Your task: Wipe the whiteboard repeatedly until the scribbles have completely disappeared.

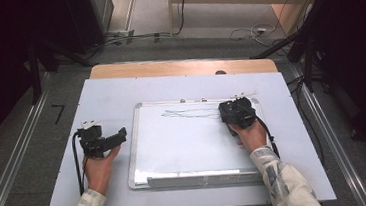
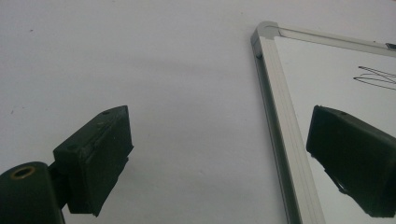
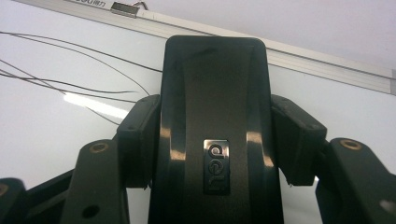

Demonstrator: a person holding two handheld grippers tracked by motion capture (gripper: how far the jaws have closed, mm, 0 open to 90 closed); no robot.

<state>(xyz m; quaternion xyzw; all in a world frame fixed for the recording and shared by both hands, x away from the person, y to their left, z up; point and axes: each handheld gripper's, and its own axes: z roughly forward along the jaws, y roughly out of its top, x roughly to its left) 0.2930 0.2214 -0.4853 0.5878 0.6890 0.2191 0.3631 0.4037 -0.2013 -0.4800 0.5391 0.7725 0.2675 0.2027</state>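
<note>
One whiteboard (image 1: 190,147) lay flat on the white sheet (image 1: 110,97) that covered the desk, its long axis running from the desk's left edge toward its right, and its pen tray (image 1: 197,178) sat along the near side, closest to the person. Two sleeved forearms came in over the desk's near edge, each hand carrying one gripper. The left gripper (image 1: 116,138) rested on the sheet just beside the whiteboard's left frame, well apart from the other one, and pointed to the right toward the board; in the left gripper view (image 2: 219,158) its two jaws stood wide apart with nothing between them, one over the bare sheet and the other over the board's surface, with the aluminium frame (image 2: 280,140) running between them toward the board's far left corner. The right gripper (image 1: 236,109) sat farther off, over the board near its far right corner, pointing away from the person. In the right gripper view (image 3: 217,140) its jaws were pressed against both sides of one black whiteboard eraser (image 3: 215,116) bearing a "deli" badge, the eraser's long axis running along the jaws toward the board's far edge. One patch of thin scribbled pen lines (image 1: 189,113) lay just left of the eraser, near the far edge, where small metal clips (image 3: 126,8) sat on the frame.
</note>
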